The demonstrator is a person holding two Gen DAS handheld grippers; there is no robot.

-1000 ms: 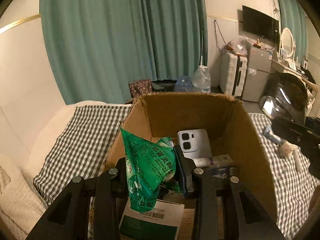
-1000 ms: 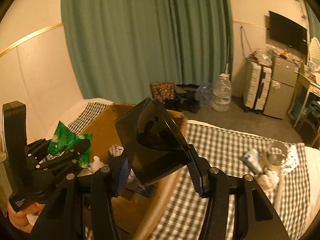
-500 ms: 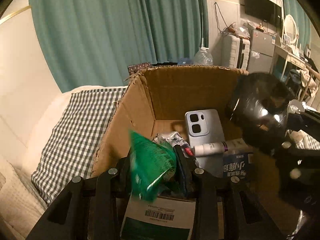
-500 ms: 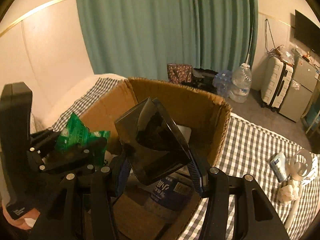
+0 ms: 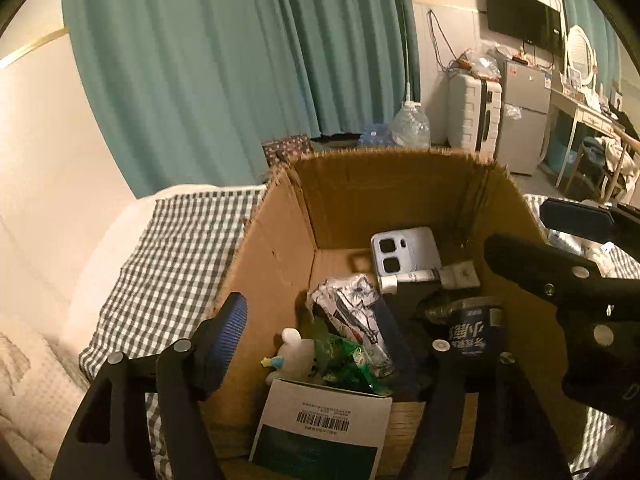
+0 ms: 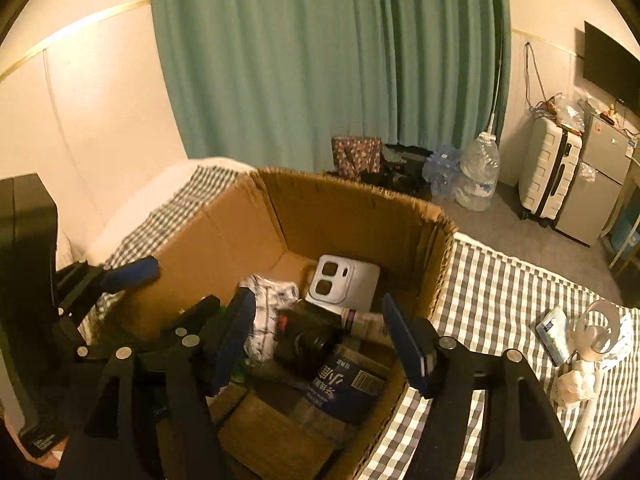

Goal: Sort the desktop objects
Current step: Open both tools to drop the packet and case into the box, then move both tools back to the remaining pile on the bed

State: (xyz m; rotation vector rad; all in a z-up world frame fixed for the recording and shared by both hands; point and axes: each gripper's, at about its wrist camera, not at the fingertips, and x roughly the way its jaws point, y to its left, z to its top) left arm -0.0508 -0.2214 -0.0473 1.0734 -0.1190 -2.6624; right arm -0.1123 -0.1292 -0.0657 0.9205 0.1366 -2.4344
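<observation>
An open cardboard box (image 5: 272, 264) (image 6: 224, 240) stands on the checked bed cover. My left gripper (image 5: 316, 344) hangs over its near corner with its jaws opening. The green snack packet (image 5: 344, 364) lies loose in the box below them, beside a small white toy (image 5: 296, 348). My right gripper (image 6: 320, 340) is over the box too, jaws opening, with the dark plastic piece (image 6: 308, 340) lying under them on the other items. Neither pair of pads touches anything. In the left wrist view the right gripper (image 5: 560, 280) reaches in from the right.
The box also holds a white phone case (image 6: 344, 280), a tube (image 5: 424, 276), a silver wrapper (image 5: 352, 304), a dark blue can (image 6: 348, 384) and a barcoded carton (image 5: 324, 428). On the cover (image 6: 500, 300) to the right lie a tissue pack (image 6: 554, 332), a glass object (image 6: 596, 328) and crumpled tissue (image 6: 576, 380).
Both grippers have opened. The green packet dropped from the left gripper into the box, and the dark plastic piece dropped from the right one, which moved in over the box.
</observation>
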